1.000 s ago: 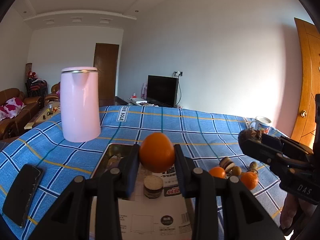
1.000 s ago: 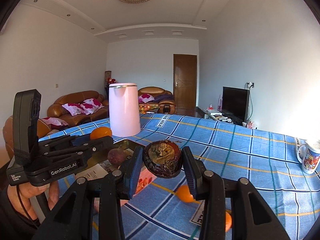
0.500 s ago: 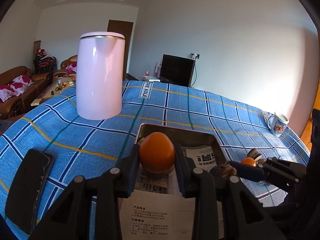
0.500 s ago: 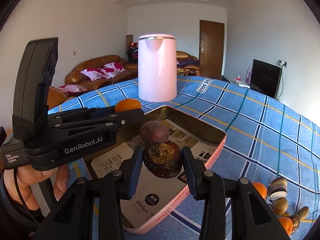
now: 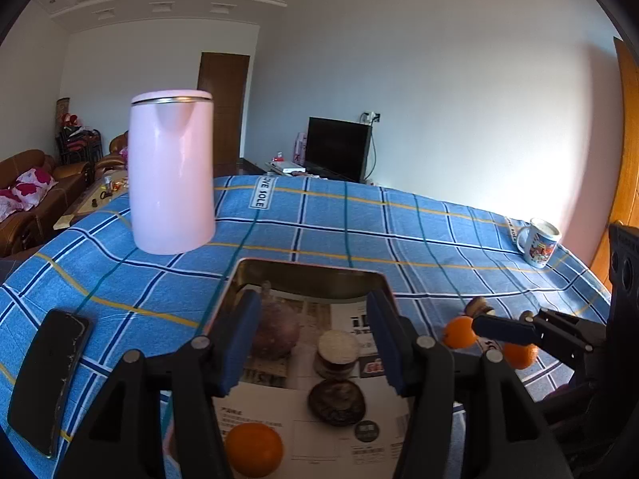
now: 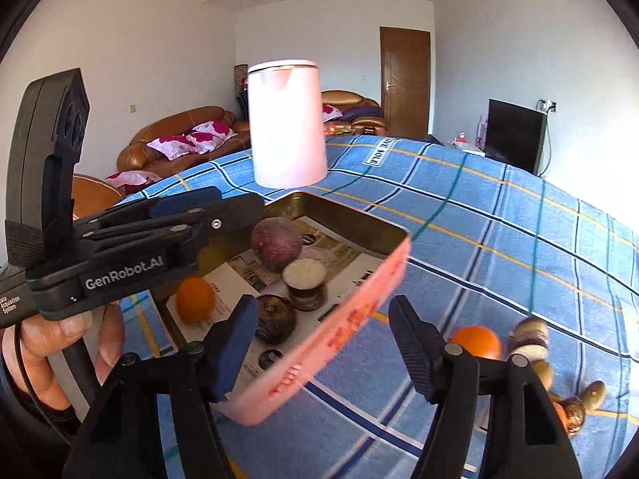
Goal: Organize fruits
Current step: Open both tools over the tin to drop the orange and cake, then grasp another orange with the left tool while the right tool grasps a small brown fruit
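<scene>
both claws were opening with nothing gripped: the left gripper (image 5: 311,339) had the orange (image 5: 253,449) lying below it in the tray (image 5: 307,271), the right gripper (image 6: 323,343) stood just behind the dark fruit (image 6: 275,317) there.

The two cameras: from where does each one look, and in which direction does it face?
Left wrist: sits on the left gripper, looks along its opening jaws over the tray toward the pink kettle; the right gripper shows at right.
Right wrist: sits on the right gripper, jaws opening and empty, looks across the tray's pink wall; the left gripper and a hand show at left.
Both share: tray, kettle, the orange in the tray, blue checked cloth.
</scene>
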